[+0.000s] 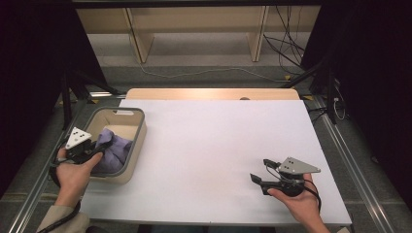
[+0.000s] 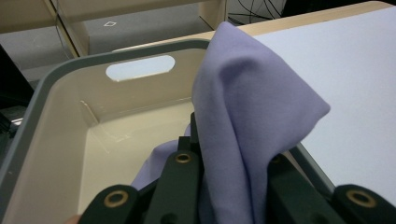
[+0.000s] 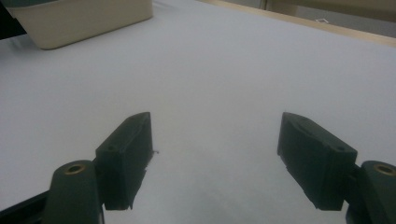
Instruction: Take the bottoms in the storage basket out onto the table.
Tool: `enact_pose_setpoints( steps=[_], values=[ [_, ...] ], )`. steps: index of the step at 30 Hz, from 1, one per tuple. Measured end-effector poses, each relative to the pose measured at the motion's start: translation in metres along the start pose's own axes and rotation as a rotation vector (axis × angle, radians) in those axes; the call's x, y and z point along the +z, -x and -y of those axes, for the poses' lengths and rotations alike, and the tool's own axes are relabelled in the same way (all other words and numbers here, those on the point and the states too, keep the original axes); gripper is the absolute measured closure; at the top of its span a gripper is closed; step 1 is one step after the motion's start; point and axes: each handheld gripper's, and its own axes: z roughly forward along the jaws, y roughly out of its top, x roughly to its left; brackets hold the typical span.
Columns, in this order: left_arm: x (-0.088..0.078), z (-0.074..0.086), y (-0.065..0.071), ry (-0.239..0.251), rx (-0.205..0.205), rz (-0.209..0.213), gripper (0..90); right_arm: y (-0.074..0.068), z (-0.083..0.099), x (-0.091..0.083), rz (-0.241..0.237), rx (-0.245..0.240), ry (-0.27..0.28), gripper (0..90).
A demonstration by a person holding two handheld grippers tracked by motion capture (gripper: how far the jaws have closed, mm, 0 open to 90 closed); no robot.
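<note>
High view has the left tongs (image 1: pixel 99 151) clamped on the lilac cloth (image 1: pixel 114 150) over the grey-rimmed bin (image 1: pixel 138 127) (left edge of the desk (image 1: pixel 218 145)), while the right tongs (image 1: pixel 260 171) rest spread wide, holding nothing.

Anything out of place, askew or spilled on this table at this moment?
Nothing spilled or damaged. The purple cloth is bunched up and pinched in the left gripper over the basket, part of it rising above the rim near the table-side wall. The right gripper rests open over bare white tabletop, touching nothing.
</note>
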Motion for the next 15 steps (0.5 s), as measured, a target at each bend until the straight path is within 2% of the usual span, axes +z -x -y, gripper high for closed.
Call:
enact_pose_setpoints(
  steps=[15],
  values=[
    [-0.0034, -0.0069, 0.0016, 0.045, 0.007, -0.012, 83.5, 0.0016, -0.0004, -0.0003, 0.002, 0.008, 0.005, 28.5]
  ],
)
